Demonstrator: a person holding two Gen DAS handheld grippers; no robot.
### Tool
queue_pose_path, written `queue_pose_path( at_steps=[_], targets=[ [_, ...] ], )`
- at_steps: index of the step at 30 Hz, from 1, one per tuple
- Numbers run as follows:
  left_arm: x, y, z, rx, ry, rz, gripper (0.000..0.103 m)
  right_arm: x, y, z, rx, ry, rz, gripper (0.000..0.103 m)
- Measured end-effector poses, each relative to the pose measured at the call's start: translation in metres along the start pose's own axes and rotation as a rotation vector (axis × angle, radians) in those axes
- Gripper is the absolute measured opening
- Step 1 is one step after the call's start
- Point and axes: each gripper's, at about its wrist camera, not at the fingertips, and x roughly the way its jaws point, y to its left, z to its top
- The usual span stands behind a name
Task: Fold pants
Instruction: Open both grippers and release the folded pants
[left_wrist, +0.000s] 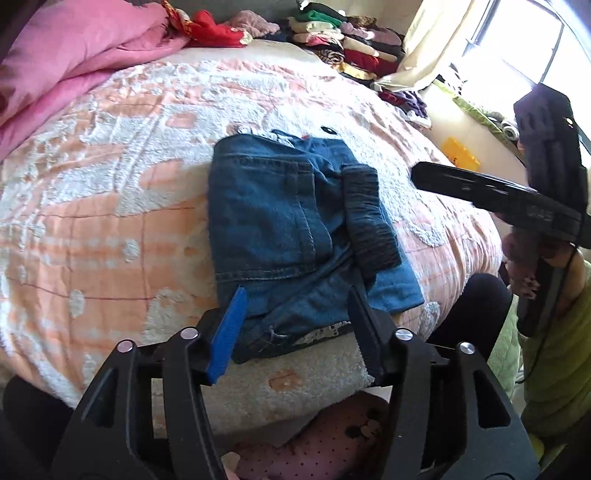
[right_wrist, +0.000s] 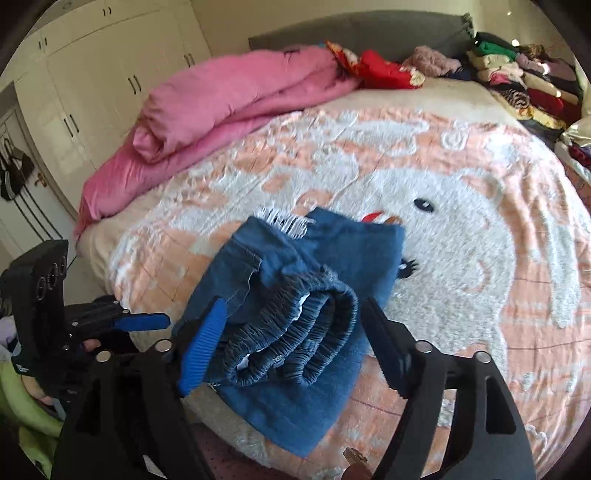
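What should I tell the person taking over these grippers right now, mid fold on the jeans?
Left hand-held gripper: open, jaws either side of the near edge of the jeans, not pressing.
Right hand-held gripper: open, jaws astride the elastic waistband, nothing held.
Jeans: folded into a compact bundle near the front edge of the bed, waistband on top at the right side.
Done: the folds look finished.
Left: probably just tidy the loose lower layer and pull both grippers clear. Pink quilt and stacked clothes lie at the back.

Black two-finger left gripper (left_wrist: 297, 328), ribbed blue pad, silver screws, right gripper (right_wrist: 291, 347) alike, green sleeve (left_wrist: 554, 332)
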Motion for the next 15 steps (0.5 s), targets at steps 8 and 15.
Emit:
queue_pose_path(
  at_steps=[8, 15],
  targets=[
    [-0.020, -0.002, 0.007, 0.002, -0.056, 0.029, 0.064, -0.031, 0.004, 0.003, -0.008, -0.067, -0.016, 0.080],
    [-0.028, -0.002, 0.016, 0.001, -0.091, 0.060, 0.080, -0.046, 0.008, 0.002, -0.030, -0.111, -0.040, 0.089]
  ],
)
